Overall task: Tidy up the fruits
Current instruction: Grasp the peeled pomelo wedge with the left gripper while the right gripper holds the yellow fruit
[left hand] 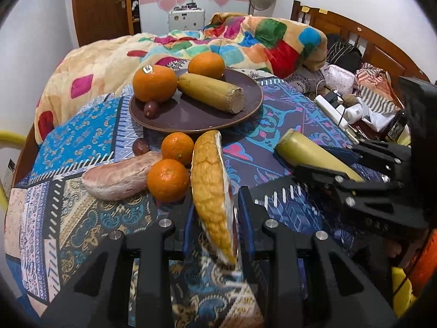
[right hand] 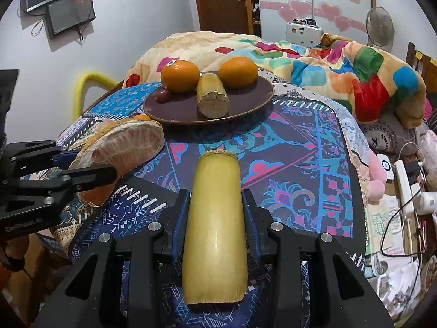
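Note:
My left gripper [left hand: 214, 207] is shut on a pomelo wedge [left hand: 211, 191] with yellow rind, held on edge above the patterned cloth; it also shows in the right wrist view [right hand: 123, 147]. My right gripper [right hand: 215, 202] is shut on a yellow sugarcane piece [right hand: 214, 224], also seen in the left wrist view [left hand: 314, 155]. A brown plate [left hand: 191, 114] holds two oranges [left hand: 154, 83], another sugarcane piece [left hand: 211, 93] and a small dark fruit [left hand: 151, 108]. Two oranges [left hand: 168, 180], a peeled pomelo segment [left hand: 120, 176] and a dark fruit [left hand: 140, 146] lie on the cloth before the plate.
A rumpled colourful blanket [left hand: 245, 38] lies behind the plate. A power strip, cables and clutter [right hand: 407, 186] sit at the right of the bed. A wooden headboard [left hand: 363, 35] stands at the far right.

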Demonstrator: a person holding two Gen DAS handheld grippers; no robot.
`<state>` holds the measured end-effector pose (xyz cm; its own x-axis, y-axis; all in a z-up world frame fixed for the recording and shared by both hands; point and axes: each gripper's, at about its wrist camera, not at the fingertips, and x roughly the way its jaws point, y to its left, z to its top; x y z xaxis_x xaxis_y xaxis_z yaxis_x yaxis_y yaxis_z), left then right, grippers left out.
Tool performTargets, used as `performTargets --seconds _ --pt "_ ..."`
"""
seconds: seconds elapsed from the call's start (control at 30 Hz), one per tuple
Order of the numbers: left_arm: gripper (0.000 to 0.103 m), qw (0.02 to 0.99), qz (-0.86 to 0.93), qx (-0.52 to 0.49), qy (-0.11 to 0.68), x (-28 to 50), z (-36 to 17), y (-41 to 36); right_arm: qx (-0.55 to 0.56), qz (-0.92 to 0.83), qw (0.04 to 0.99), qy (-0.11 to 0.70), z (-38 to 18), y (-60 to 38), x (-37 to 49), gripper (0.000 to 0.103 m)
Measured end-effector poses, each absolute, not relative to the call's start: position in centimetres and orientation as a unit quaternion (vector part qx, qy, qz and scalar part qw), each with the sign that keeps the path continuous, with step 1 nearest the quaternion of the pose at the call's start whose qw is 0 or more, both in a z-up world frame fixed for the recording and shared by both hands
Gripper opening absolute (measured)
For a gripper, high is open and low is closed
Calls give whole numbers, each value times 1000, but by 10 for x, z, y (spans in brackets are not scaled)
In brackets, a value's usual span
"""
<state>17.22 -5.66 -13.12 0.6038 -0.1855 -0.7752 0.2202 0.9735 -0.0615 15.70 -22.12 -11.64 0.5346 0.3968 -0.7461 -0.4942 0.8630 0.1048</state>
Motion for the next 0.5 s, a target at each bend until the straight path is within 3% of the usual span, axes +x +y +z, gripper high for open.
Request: performTargets --seconds 0.5 --pt "25 907 -102 50 406 184 -123 -63 -54 253 880 399 -110 -225 161 34"
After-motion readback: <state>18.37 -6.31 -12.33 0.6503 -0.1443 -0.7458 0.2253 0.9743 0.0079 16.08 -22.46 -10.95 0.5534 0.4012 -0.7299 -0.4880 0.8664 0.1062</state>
